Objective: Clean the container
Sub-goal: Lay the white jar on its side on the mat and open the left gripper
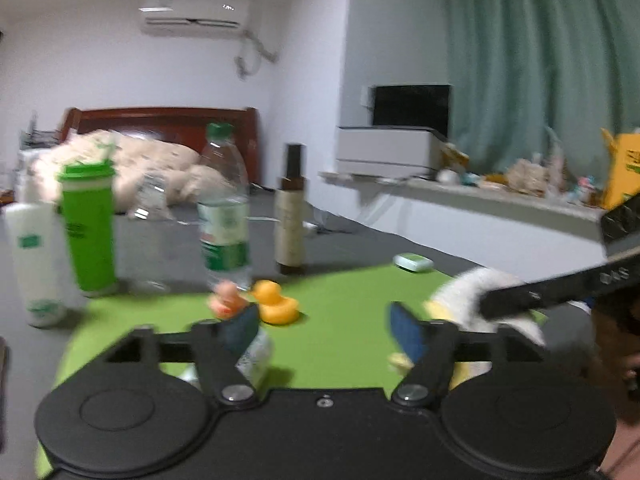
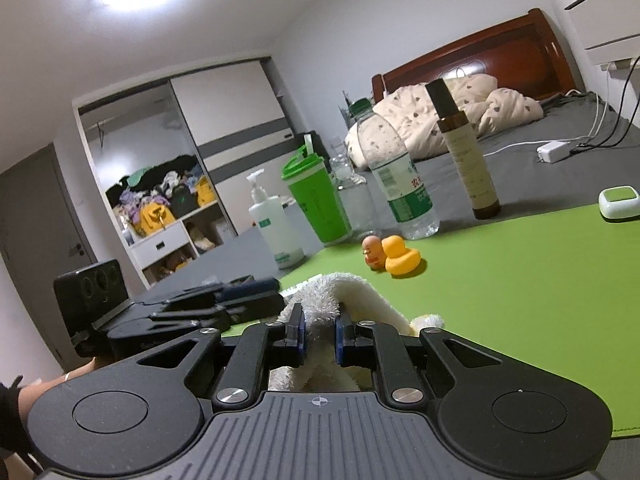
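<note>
My left gripper (image 1: 324, 332) stands open low over the green mat (image 1: 340, 352), with only mat between its blue pads (image 1: 408, 336). A small white patterned container (image 1: 256, 356) lies on the mat right by the left finger, partly hidden by it and not pressed. My right gripper (image 2: 320, 336) is shut on a fluffy white cloth (image 2: 340, 288) that bulges forward past its fingers. In the left wrist view that cloth (image 1: 480, 284) shows at the right with the right gripper's black finger across it. The left gripper (image 2: 224, 300) lies just left of the cloth in the right wrist view.
A yellow rubber duck (image 1: 276, 300) and a small pink figure (image 1: 226, 300) sit ahead on the mat. Behind them stand a water bottle (image 1: 224, 208), a brown spray bottle (image 1: 290, 208), a green tumbler (image 1: 88, 224) and a white pump bottle (image 1: 36, 264). A small white-green box (image 1: 414, 261) sits far right.
</note>
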The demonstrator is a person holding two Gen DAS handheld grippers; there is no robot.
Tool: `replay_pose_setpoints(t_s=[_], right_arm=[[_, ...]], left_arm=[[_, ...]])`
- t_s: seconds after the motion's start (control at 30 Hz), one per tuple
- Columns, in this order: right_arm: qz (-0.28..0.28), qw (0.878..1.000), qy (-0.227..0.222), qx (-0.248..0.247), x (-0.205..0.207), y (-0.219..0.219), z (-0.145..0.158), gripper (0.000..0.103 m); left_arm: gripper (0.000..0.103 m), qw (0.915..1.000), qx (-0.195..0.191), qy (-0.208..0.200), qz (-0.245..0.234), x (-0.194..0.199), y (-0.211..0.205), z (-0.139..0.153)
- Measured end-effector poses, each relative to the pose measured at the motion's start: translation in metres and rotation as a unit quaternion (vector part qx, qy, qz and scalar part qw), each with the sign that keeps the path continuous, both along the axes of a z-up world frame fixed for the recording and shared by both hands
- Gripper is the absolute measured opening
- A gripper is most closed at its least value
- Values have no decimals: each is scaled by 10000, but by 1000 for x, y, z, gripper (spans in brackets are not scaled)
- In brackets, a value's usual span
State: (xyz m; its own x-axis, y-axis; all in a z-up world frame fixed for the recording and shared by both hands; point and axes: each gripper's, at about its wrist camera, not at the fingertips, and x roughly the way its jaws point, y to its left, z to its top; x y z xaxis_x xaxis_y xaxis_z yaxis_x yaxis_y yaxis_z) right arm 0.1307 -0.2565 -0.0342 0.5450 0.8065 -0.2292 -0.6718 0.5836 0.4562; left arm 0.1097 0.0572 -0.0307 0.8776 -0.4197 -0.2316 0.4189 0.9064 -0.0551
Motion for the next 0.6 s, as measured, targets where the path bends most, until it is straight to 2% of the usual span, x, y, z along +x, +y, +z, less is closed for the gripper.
replay_pose_setpoints(t_s=[0.13, 0.3, 0.47, 0.6], right_arm=[[-18, 10000, -49, 58, -5, 0, 4, 13], [-11, 9999, -88, 67, -8, 1, 9, 13], [-13, 10000, -50, 54, -9, 3, 9, 13], [-8, 10000, -25, 45, -11, 3, 9, 13]], left_arm=[[82, 9982, 330, 95, 488, 4, 9, 1], [85, 9941, 677, 253, 809, 16, 10, -10], [85, 9919, 714, 606, 863, 34, 10, -17], [85, 9906, 793, 690, 872, 38, 10, -22]])
